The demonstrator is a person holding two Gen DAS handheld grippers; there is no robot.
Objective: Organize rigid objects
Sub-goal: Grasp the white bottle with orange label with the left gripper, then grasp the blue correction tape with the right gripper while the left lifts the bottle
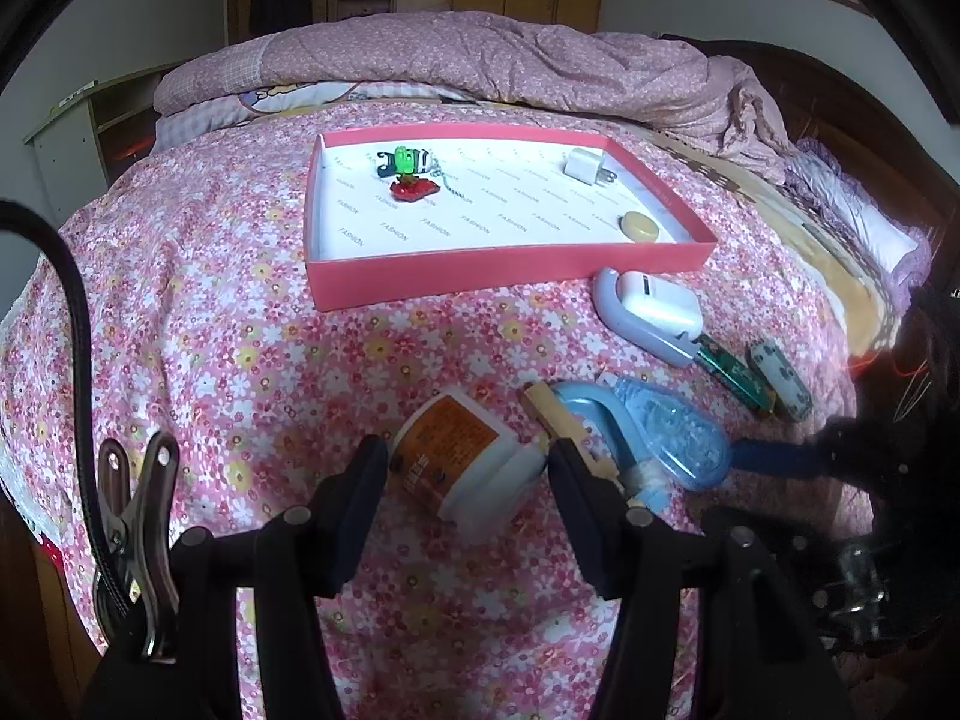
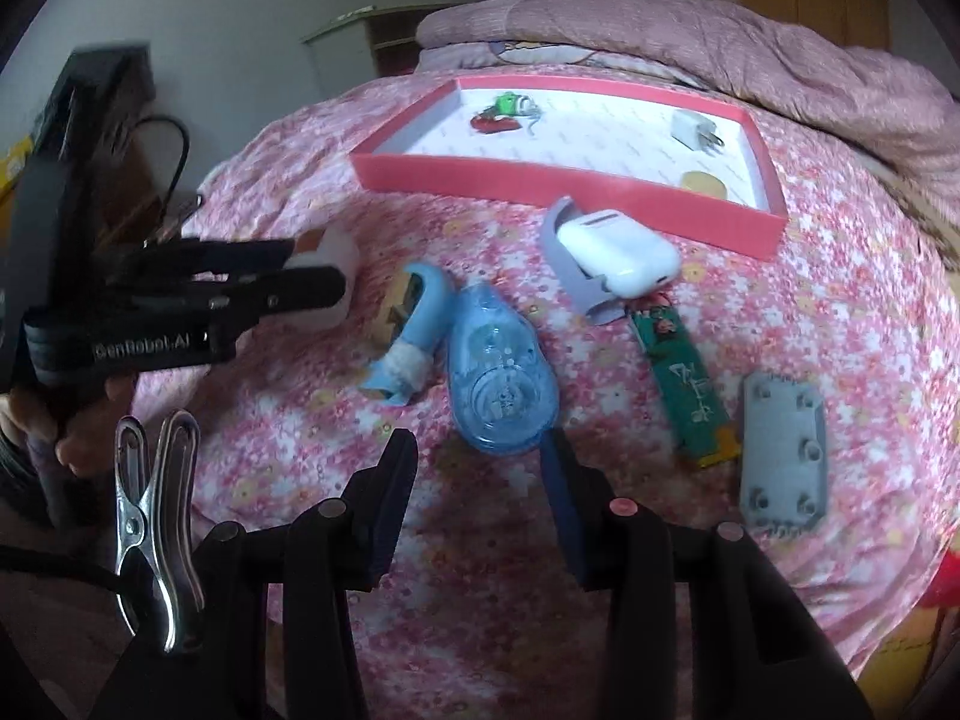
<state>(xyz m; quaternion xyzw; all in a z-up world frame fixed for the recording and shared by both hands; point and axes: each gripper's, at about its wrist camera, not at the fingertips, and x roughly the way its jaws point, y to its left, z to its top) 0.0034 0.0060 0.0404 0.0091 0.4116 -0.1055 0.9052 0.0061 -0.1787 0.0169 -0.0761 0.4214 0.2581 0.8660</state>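
Rigid objects lie scattered on a bed (image 1: pixel 240 324) under a pink floral cover; pink tray (image 1: pixel 510 276) sits upper centre of the left wrist view, holding a green-and-red keychain (image 1: pixel 408 171), a white charger plug (image 1: pixel 585 168) and a yellowish disc (image 1: pixel 641 224). Left tongs (image 1: pixel 465 468) pinch a white bottle with orange label (image 1: pixel 462 450), lower centre; both pads touch its sides. Just right of the bottle: a wooden clip (image 1: pixel 558 420) and a light-blue hook (image 1: pixel 594 414), crowding the right finger. Right tongs (image 2: pixel 480 468) spread, nothing between them; blue transparent tape dispenser (image 2: pixel 498 384) lies just beyond the fingertips, its near end touching the right finger. Beside it, right of centre: white earbud case (image 2: pixel 618 252) resting on a grey clip (image 2: pixel 576 282), green strip (image 2: pixel 684 384), grey plate (image 2: pixel 783 456) at far right. Earbud case and clip sit near the tray's front wall. Left tongs and hand (image 2: pixel 78 420) occupy the left edge of the right wrist view. Pink quilt (image 1: pixel 480 54) is bunched behind the tray.
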